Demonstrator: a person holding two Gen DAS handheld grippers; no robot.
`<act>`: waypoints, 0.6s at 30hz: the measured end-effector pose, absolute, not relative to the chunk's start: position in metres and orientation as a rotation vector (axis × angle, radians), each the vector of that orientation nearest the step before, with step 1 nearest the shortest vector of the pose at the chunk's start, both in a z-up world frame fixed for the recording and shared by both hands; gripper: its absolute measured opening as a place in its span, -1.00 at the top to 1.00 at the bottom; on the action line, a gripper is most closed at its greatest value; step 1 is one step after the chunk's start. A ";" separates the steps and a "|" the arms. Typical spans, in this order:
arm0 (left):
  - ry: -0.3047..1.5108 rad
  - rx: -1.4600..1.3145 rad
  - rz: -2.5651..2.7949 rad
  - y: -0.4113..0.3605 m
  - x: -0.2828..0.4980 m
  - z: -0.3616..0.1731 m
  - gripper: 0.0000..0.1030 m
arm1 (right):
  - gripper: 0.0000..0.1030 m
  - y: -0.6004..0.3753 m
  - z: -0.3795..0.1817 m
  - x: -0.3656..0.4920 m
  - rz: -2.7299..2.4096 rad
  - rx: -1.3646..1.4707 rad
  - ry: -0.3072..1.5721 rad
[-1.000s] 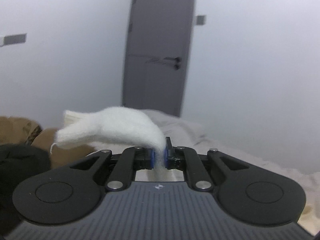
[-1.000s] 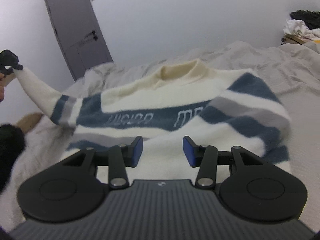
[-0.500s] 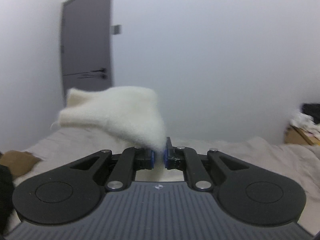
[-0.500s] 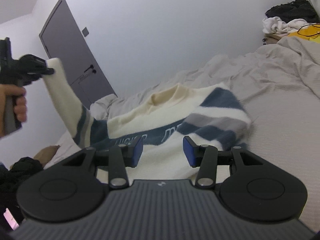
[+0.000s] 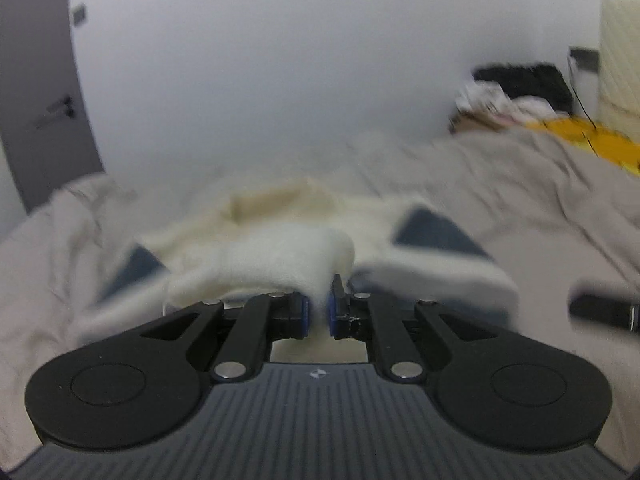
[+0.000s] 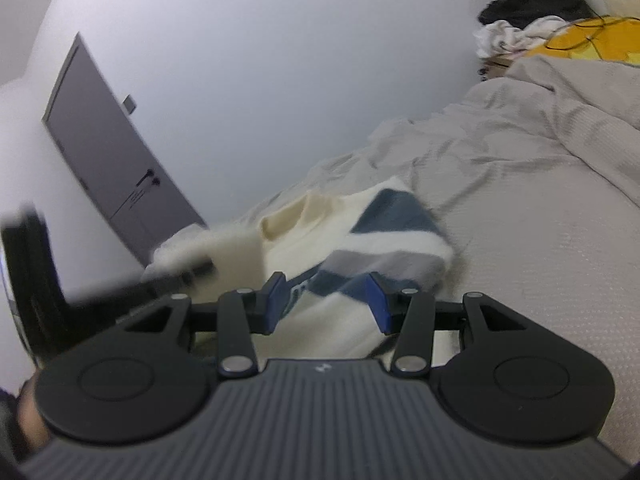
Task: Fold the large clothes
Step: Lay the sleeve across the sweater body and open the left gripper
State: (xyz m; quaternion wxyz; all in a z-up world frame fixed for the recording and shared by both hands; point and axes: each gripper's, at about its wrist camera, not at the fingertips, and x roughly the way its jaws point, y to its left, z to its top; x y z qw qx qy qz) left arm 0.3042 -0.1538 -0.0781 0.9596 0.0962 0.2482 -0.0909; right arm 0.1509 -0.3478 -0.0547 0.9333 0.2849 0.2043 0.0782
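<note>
Left wrist view: left gripper clamped on cream sleeve cuff, over the striped sweater lying on the beige bedsheet; blurry.

Right wrist view: right gripper jaws apart, nothing between them, just above sweater body. Grey door at left, clothes pile top right.

The sweater lies on the bed, its cuff over its middle. A door stands far left; a clothes pile sits far right.
</note>
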 end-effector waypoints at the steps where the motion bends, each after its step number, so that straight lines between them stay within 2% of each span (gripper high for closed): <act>1: 0.520 0.189 -0.192 -0.154 0.303 -0.095 0.79 | 0.07 -0.350 -0.056 0.152 0.154 0.586 0.419; 8: 0.589 0.102 -0.225 -0.151 0.296 -0.129 0.74 | 0.07 -0.348 -0.064 0.157 0.144 0.562 0.440; 9: 0.601 0.082 -0.233 -0.144 0.291 -0.127 0.64 | 0.07 -0.347 -0.064 0.157 0.145 0.558 0.440; 11: 0.630 0.035 -0.264 -0.134 0.281 -0.122 0.22 | 0.07 -0.345 -0.065 0.158 0.144 0.548 0.435; 13: 0.631 0.004 -0.281 -0.130 0.271 -0.115 -0.02 | 0.07 -0.343 -0.065 0.160 0.145 0.535 0.434; 14: 0.632 -0.009 -0.290 -0.125 0.262 -0.110 -0.08 | 0.07 -0.343 -0.065 0.161 0.144 0.532 0.435; 18: 0.648 -0.060 -0.314 -0.107 0.237 -0.095 -0.09 | 0.07 -0.339 -0.066 0.161 0.144 0.507 0.437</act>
